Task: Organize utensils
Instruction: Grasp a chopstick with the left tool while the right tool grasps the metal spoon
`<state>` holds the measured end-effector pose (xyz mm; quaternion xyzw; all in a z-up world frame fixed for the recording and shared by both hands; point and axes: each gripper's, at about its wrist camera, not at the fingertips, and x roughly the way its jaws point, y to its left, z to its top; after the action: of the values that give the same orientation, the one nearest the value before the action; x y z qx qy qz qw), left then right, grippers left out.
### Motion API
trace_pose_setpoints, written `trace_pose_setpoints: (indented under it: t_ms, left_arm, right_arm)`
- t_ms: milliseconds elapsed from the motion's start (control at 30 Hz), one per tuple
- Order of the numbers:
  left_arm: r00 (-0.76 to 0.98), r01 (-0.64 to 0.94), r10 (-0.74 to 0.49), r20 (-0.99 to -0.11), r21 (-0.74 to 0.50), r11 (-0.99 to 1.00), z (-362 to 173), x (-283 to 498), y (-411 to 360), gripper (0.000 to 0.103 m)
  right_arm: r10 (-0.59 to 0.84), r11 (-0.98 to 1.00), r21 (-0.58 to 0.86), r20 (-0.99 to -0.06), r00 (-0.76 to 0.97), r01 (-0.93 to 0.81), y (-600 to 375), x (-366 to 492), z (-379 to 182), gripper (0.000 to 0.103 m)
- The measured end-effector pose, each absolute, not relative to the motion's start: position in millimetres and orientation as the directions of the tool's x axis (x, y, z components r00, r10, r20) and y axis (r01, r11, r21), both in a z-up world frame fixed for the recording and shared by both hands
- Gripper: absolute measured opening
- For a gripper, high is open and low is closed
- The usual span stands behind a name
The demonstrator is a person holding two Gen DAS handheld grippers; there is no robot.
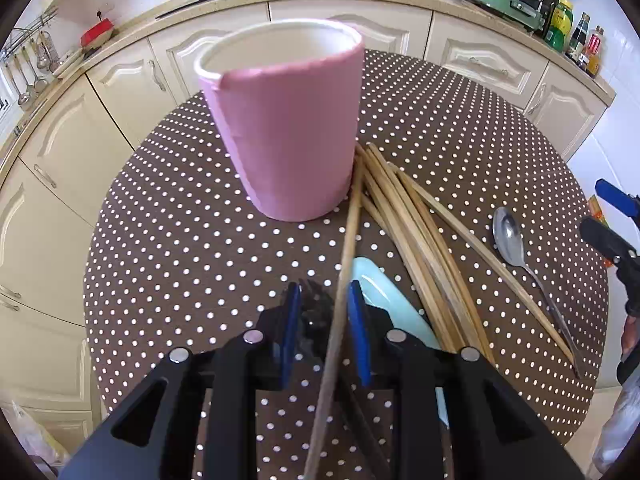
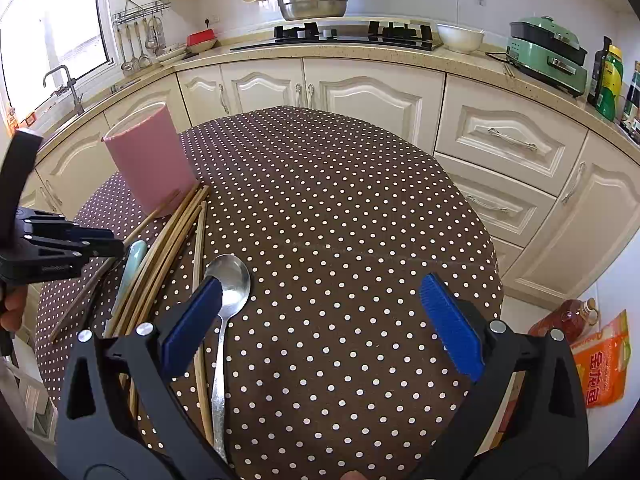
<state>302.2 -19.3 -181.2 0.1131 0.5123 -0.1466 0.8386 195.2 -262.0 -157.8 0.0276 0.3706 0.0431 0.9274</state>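
Left tool (image 1: pixel 324 300) straddles one chopstick (image 1: pixel 348 232) beside pink cup (image 1: pixel 286 128).

Large white Chinese characters, reading 金龙鱼, on the orange bag (image 2: pixel 602 364) on the floor, right of the right gripper (image 2: pixel 320 320).

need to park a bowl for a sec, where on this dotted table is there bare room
The table is bare across its far and right side, from the metal spoon out to the cabinet-side edge. There is also a bare strip left of the pink cup. The near-left is crowded: chopsticks fan from the cup's base over a pale blue spoon.
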Motion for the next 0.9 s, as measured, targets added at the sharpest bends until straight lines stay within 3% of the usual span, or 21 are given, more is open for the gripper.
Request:
trace_pose_setpoints:
  t_ms: [633, 700, 767, 900]
  left_arm:
    - [0.436, 0.386, -0.084, -0.896, 0.102, 0.917, -193.1, 283.2, -35.4, 0.024]
    - [0.445, 0.382, -0.069, -0.893, 0.120, 0.916, -193.2, 281.6, -39.2, 0.021]
    - [0.464, 0.364, -0.051, -0.885, 0.138, 0.921, -192.5, 280.3, -40.8, 0.009]
    - [0.471, 0.348, -0.118, -0.874, 0.061, 0.936, -185.5, 273.7, -38.5, 0.008]
  right_arm:
    - [0.113, 0.993, 0.068, -0.717, 0.688, -0.093, -247.1, 195.7, -165.6, 0.097]
    - [0.115, 0.993, 0.061, -0.728, 0.676, -0.104, -244.4, 197.2, -168.3, 0.097]
    - [0.121, 0.991, 0.057, -0.745, 0.656, -0.118, -240.9, 200.5, -171.8, 0.097]
    - [0.139, 0.987, 0.062, -0.791, 0.596, -0.148, -235.9, 208.0, -179.4, 0.097]
